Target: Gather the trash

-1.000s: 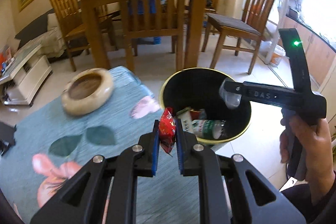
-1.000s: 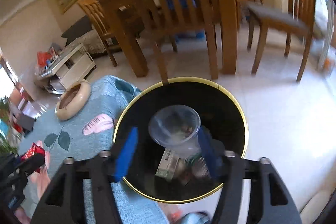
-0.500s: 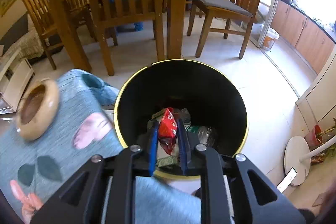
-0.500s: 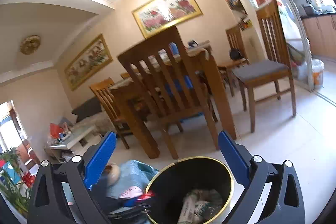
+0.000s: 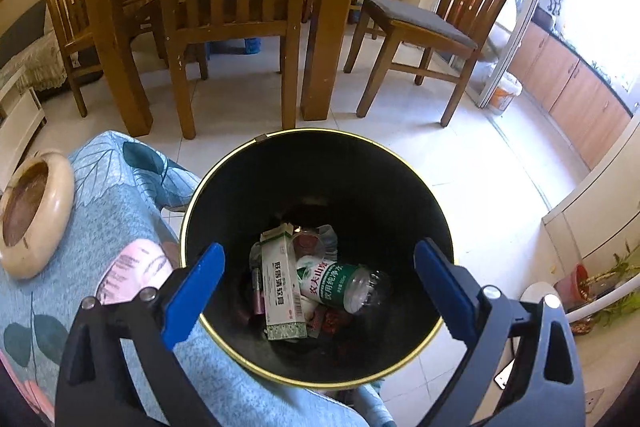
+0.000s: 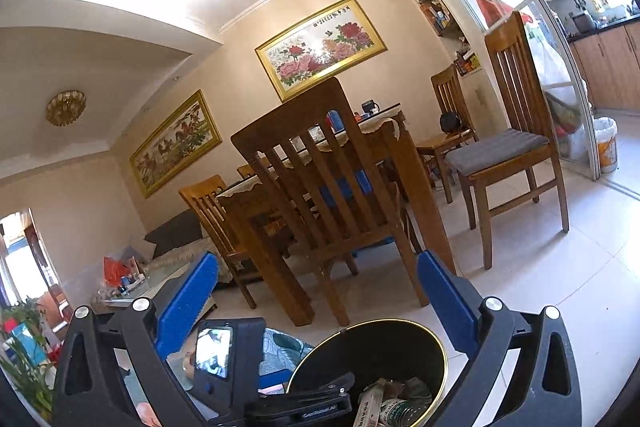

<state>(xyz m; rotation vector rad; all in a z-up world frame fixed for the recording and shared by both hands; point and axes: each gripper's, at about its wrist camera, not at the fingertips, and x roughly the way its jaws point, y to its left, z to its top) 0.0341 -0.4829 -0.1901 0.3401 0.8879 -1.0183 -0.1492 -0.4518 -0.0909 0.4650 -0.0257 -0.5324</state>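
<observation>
A black trash bin with a gold rim (image 5: 420, 187) stands on the floor beside the cloth-covered table. Inside lie a green-and-white carton (image 5: 280, 291), a plastic bottle (image 5: 340, 285), a clear cup (image 5: 308, 243) and a red wrapper (image 5: 334, 321). My left gripper (image 5: 318, 291) is wide open and empty, directly above the bin. My right gripper (image 6: 316, 303) is wide open and empty, raised and pulled back, facing the dining room. The bin (image 6: 432, 343) shows low in the right wrist view, with the left gripper's body (image 6: 240, 367) in front of it.
The blue floral tablecloth (image 5: 80, 267) carries a cream round bowl (image 5: 28, 215) at the left. A wooden dining table and chairs (image 5: 240, 7) stand behind the bin. A chair with a grey cushion (image 5: 420, 23) and kitchen cabinets (image 5: 572, 99) are at the right.
My left gripper has opened wide and the red wrapper has dropped into the bin. My right gripper, open after releasing the clear cup, has lifted and drawn back.
</observation>
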